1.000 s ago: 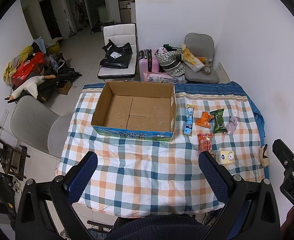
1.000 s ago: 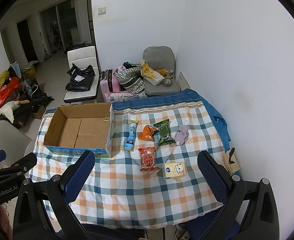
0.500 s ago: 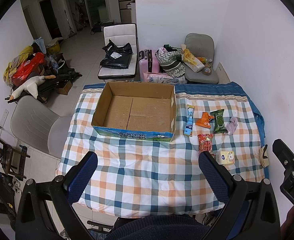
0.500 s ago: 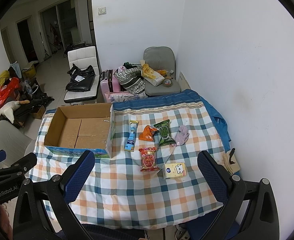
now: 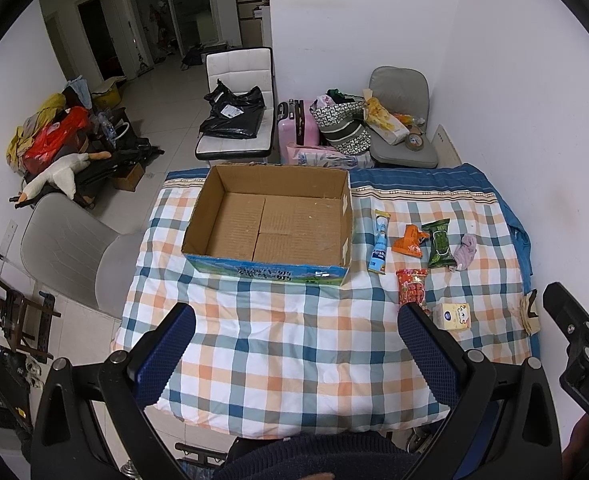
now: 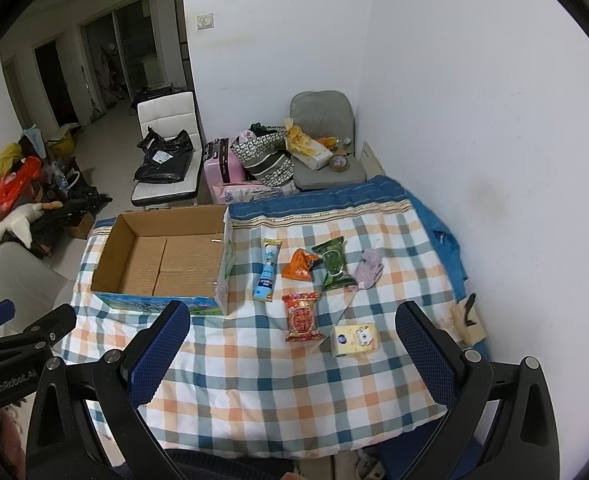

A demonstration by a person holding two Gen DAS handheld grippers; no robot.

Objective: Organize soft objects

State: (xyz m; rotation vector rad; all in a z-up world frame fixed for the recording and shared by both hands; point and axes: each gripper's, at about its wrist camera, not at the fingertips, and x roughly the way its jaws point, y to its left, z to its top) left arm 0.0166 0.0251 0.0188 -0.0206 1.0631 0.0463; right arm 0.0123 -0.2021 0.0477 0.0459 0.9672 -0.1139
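An open, empty cardboard box [image 5: 270,224] [image 6: 166,260] stands on the left of a checked tablecloth [image 5: 278,344]. To its right lie a blue tube packet [image 6: 268,270], an orange packet [image 6: 298,266], a green packet [image 6: 334,266], a lilac cloth [image 6: 368,270], a red snack packet [image 6: 302,316] and a yellow tissue pack [image 6: 354,339]. My left gripper [image 5: 294,340] is open and empty, high above the table's near edge. My right gripper [image 6: 294,340] is open and empty, also above the near edge, in front of the tissue pack.
A white wall runs along the table's right side. Behind the table stand a white chair [image 5: 238,120] with black bags, a pink suitcase [image 5: 296,128] and a grey chair [image 5: 402,128] with clutter. A grey chair [image 5: 66,248] stands left of the table.
The right wrist view has drifted slightly, so the items sit a little further right in it. Nothing on the table has moved and both grippers stay open.
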